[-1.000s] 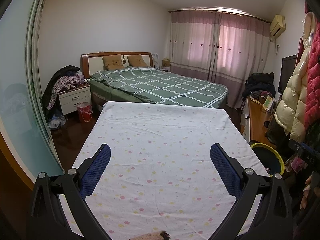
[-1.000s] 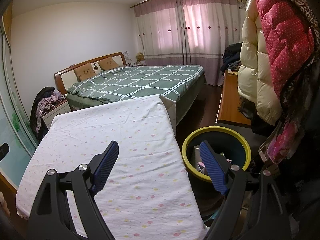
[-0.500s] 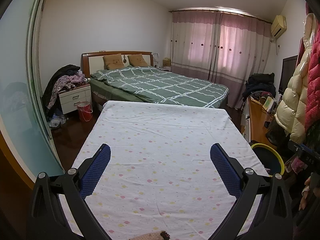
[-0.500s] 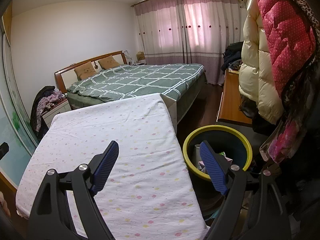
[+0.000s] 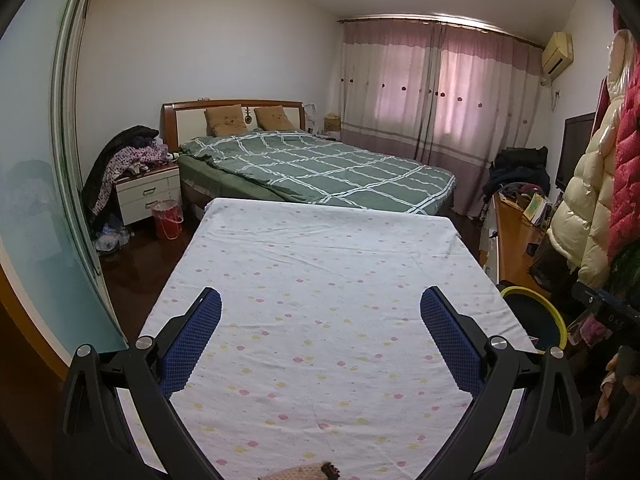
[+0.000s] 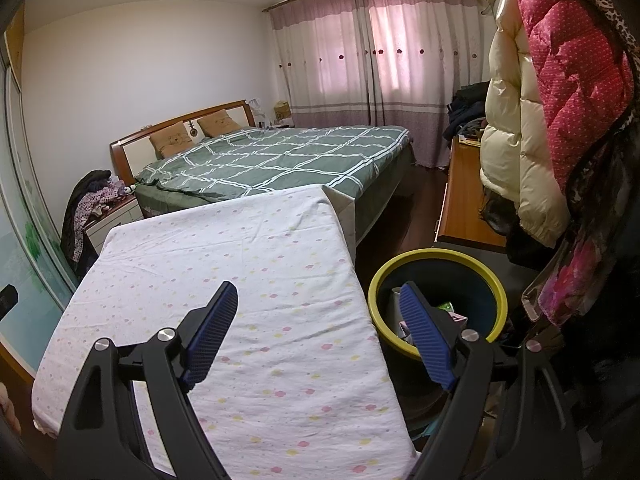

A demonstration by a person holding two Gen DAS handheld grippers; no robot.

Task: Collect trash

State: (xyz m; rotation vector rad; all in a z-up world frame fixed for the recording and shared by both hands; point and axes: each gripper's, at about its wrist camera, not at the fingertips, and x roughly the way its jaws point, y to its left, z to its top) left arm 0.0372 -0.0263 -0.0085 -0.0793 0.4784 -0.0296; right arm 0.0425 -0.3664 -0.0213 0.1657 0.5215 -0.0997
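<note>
Our jaws stand wide on both tools, with nothing between the blue ribbed pads. The left gripper (image 5: 320, 332) hovers over the middle of the surface covered with a white cloth dotted in pink and yellow (image 5: 320, 272), and its pads frame only bare cloth. The right gripper (image 6: 318, 336) hangs over the right edge of that same surface (image 6: 224, 264), so that its left pad sits above the cloth and its right pad overlaps the mouth of the round dark bin with a yellow rim (image 6: 436, 256).

That bin stands on the floor just beside the surface, on its right side. Inside it we see a few pieces of trash (image 6: 450, 312): something white, a green scrap and a pale purple packet, partly hidden behind our right pad. In the left view only a slice of the bin's yellow rim (image 5: 558, 320) shows past the corner of the cloth.

At the near edge of the surface, low in the left view, lies a small tan speckled thing with a dark tuft (image 5: 308, 472); we cannot tell what it is.

Beyond the surface stands a bed with a green quilt crossed by white lines (image 5: 320, 168). To our right hang a cream puffer coat (image 6: 516, 128) and a pink dotted puffer coat (image 6: 576, 64).
</note>
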